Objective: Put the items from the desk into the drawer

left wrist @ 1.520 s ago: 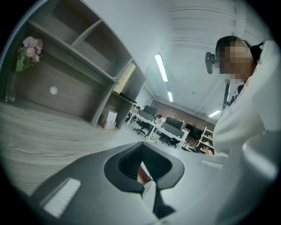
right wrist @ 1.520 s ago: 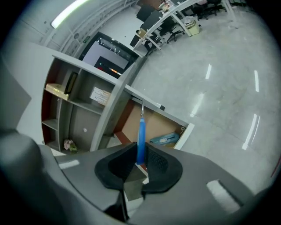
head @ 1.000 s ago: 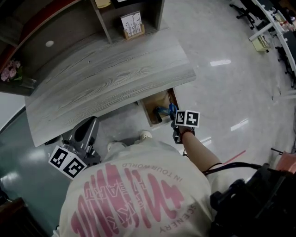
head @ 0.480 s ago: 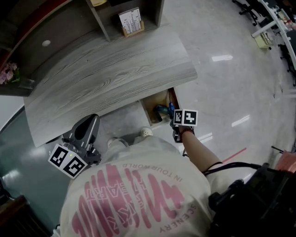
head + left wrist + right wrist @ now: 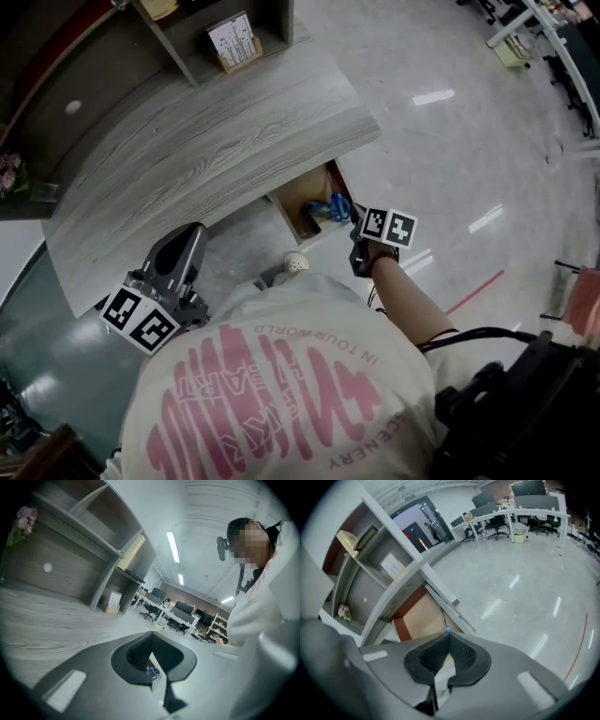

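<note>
We see a grey wood-grain desk [image 5: 216,141], a pale brown wooden drawer [image 5: 298,195], blue-handled scissors [image 5: 335,208] inside it, and a glossy light grey floor [image 5: 459,159].

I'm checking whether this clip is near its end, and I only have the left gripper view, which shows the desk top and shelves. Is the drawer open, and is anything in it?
Observer: Yes. The head view shows the drawer pulled out under the desk's right end, with a blue item lying inside.
Operator: Where is the other hand?
Observer: The right hand-held gripper is just outside the drawer's front corner, over the floor.
Operator: Holding anything?
Observer: No. Its own view shows that the jaws have just closed, pads together, with nothing between them.
</note>
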Motion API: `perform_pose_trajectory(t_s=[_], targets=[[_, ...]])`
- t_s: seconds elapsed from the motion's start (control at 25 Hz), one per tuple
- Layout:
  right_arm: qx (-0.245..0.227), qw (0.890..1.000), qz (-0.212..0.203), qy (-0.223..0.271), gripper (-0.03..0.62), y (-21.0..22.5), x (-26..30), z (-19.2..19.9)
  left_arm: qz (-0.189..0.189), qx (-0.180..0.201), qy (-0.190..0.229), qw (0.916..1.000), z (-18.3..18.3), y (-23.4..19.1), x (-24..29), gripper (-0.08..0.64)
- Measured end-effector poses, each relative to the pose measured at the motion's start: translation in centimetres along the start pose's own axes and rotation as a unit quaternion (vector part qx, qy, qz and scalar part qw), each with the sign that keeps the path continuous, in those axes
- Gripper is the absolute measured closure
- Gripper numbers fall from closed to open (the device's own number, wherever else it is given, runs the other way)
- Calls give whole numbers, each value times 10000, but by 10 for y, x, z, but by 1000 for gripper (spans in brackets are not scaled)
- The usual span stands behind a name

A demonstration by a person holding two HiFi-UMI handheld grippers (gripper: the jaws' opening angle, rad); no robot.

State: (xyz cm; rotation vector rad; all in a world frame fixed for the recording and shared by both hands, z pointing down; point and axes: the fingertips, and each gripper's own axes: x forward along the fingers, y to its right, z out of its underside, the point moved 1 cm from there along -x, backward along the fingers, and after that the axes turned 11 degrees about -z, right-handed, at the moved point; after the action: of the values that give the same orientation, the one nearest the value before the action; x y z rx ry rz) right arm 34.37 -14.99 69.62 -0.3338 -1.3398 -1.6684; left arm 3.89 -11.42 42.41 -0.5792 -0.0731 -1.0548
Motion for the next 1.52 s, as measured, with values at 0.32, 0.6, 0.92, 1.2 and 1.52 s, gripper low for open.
perform_pose_trajectory(t_s=[0.32,0.6,0.92,1.2,1.52], targets=[[760,9779,-702,1817,588,-47,-97,-34,829,216,104,9963,-23,18,1,541],[508,8976,-2276,3741,589,-146,-211,-67,1377,154,155,9902,-26,23,-30,541],[-1321,8430,-3427,3930,589,-280,-273,-17,1821,346,81,9826,-17,20,-81,541],[-2286,8784,-2788,3137,589,-341,-231,58,2346,411,169,9711,-14,20,-121,541],[-2132,8879,-2771,2989,589,-365,-210,91,2479,543,246,9670,-10,5,-152,541]])
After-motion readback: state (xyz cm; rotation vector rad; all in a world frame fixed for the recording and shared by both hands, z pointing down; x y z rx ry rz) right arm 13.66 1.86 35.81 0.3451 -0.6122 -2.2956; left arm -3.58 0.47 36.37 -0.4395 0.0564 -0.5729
